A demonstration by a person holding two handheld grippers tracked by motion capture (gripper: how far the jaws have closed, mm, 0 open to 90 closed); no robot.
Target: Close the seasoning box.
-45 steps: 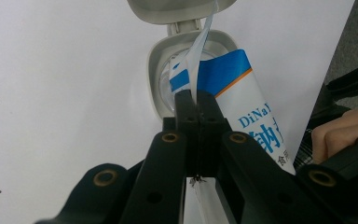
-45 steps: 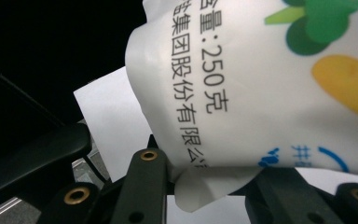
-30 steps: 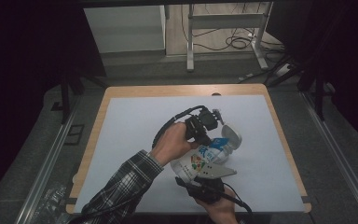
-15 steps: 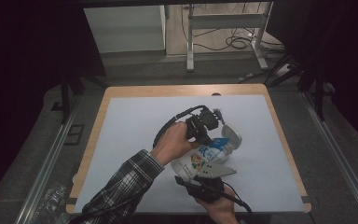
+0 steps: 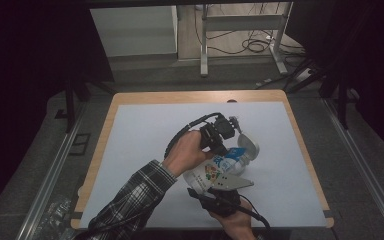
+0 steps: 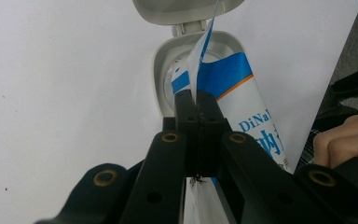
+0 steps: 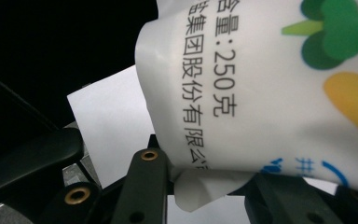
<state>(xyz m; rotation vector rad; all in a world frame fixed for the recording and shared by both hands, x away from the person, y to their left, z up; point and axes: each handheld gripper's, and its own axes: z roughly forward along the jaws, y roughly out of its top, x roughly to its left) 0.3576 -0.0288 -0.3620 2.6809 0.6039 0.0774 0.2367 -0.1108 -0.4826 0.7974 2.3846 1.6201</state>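
Observation:
A soft white bottle [image 5: 219,169] with a blue label and fruit pictures lies tilted over the white mat, its grey flip lid [image 5: 249,145] hinged open. In the left gripper view the lid [image 6: 186,10] stands back from the cap collar [image 6: 165,70], and a thin white-and-blue seal strip [image 6: 204,44] rises from the mouth. My left gripper [image 6: 196,100] is shut on that strip, right at the bottle's mouth; from above it [image 5: 226,146] sits over the cap end. My right gripper [image 7: 209,182] is shut on the bottle's crimped bottom end [image 7: 200,189]; from above it [image 5: 207,184] holds the near end.
The white mat [image 5: 145,145] covers a wooden table [image 5: 104,150] with a dark drop on all sides. A plaid sleeve [image 5: 130,202] crosses the near left. Black cables trail from both grippers. A metal desk frame [image 5: 240,30] stands beyond the far edge.

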